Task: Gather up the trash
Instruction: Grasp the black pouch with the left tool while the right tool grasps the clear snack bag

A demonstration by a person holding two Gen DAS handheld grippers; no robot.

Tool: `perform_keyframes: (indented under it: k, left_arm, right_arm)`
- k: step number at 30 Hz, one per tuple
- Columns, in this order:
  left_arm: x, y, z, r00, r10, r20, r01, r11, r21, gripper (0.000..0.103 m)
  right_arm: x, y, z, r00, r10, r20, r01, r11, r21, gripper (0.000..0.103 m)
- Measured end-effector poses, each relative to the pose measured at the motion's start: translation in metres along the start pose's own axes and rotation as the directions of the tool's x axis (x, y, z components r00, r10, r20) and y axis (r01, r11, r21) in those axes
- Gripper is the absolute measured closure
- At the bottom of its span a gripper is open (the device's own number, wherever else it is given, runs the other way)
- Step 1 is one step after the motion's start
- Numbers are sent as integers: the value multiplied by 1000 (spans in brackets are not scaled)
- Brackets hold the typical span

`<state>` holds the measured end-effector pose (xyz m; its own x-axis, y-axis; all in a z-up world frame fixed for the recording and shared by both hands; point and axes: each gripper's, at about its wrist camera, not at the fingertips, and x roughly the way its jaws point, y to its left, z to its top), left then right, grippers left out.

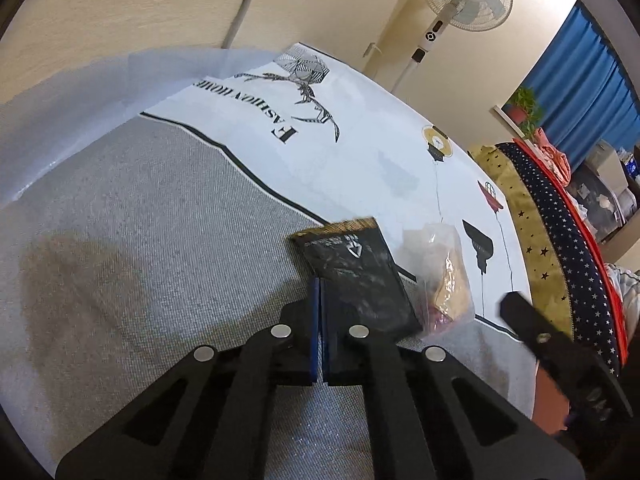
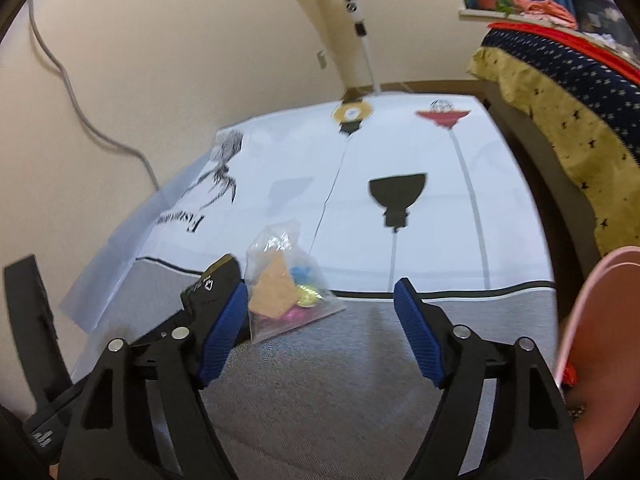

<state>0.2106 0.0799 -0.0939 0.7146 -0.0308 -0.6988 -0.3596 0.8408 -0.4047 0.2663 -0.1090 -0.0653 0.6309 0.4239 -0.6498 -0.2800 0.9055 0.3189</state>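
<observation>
Left wrist view shows the left tongs (image 1: 320, 320) squeezed all the way shut. The black packet (image 1: 356, 272) lies right beside their tips on the gray mat (image 1: 160, 240), but I cannot tell if they pinch its edge. Just next to it sits a clear bag of scraps (image 1: 440, 276).

The right tongs (image 2: 320, 312) are wide open and hold nothing. The clear bag (image 2: 286, 284) lies just ahead, near the left pad.

If the left tongs lift now, the packet may stay behind or slip out. The floppy bag could slide away too.

The mat (image 2: 340, 380) says "FASHION HOME" (image 1: 244, 108).
</observation>
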Motion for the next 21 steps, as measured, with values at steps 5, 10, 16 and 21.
perform_keyframes:
  k: [5,10,16,21]
  left_arm:
    - [-1,1,3,1000,4,10,-4,1000,7,103]
    - [-7,1,6,999,16,33,-17,1000,23,103]
    - [-13,6,10,999,24,48,-25,999,27,103]
    - [-20,3,13,998,13,61,-15,999,42,103]
  right_arm:
    - [21,5,1,999,8,-43,-8,1000,2,23]
    - [40,14,2,995,-8,-99,5,999,-33,23]
    - [41,17,0,993,-17,-117,11,999,-48,44]
    - [28,17,1,996,-15,-88,11,998,-56,63]
